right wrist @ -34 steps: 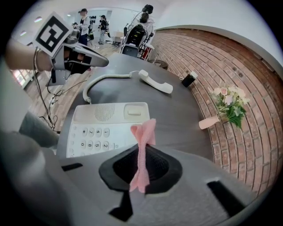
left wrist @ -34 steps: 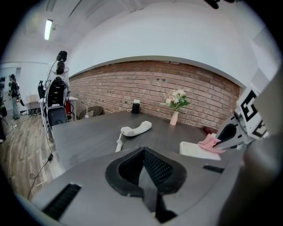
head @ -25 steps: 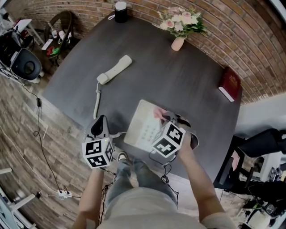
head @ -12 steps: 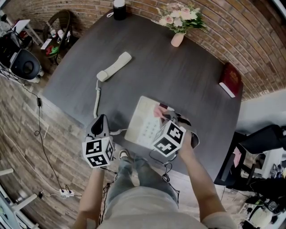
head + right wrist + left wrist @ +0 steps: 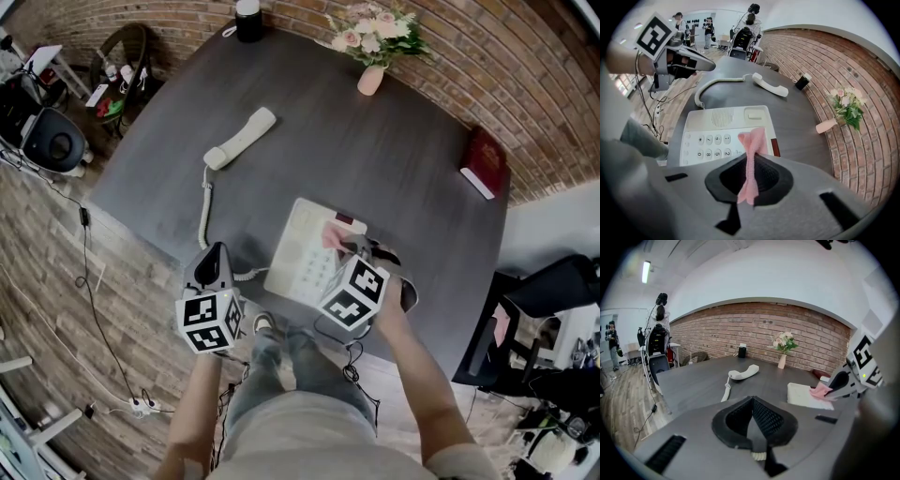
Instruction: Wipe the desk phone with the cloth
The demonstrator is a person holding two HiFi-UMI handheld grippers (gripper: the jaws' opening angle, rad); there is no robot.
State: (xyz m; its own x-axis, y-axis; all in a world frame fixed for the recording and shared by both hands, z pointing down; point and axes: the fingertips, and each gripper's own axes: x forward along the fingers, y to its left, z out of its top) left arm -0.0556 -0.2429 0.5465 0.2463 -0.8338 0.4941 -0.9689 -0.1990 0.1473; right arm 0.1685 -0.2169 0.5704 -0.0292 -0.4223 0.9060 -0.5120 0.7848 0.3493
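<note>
Brick walls ring a dark table [image 5: 403, 169]. The desk phone [image 5: 305, 248] sits at its near edge. My right gripper [image 5: 750, 176] pinches the pink cloth [image 5: 752, 143] over the phone's keypad. My left gripper [image 5: 752, 420], jaws together and empty, hangs left of the phone. I judge the wiping is in hand; next I'd drag the cloth across the keys.

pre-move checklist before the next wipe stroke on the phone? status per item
1. Grip: ok, right gripper shut on the pink cloth.
2. Cloth over phone base: ok, above the keypad; contact cannot tell.
3. Path free of handset: ok, it lies on the table, apart from the base.
4. Path free of left gripper: ok, shut, empty, left of the base.
5. Base braced: not ok, nothing holds it.
</note>
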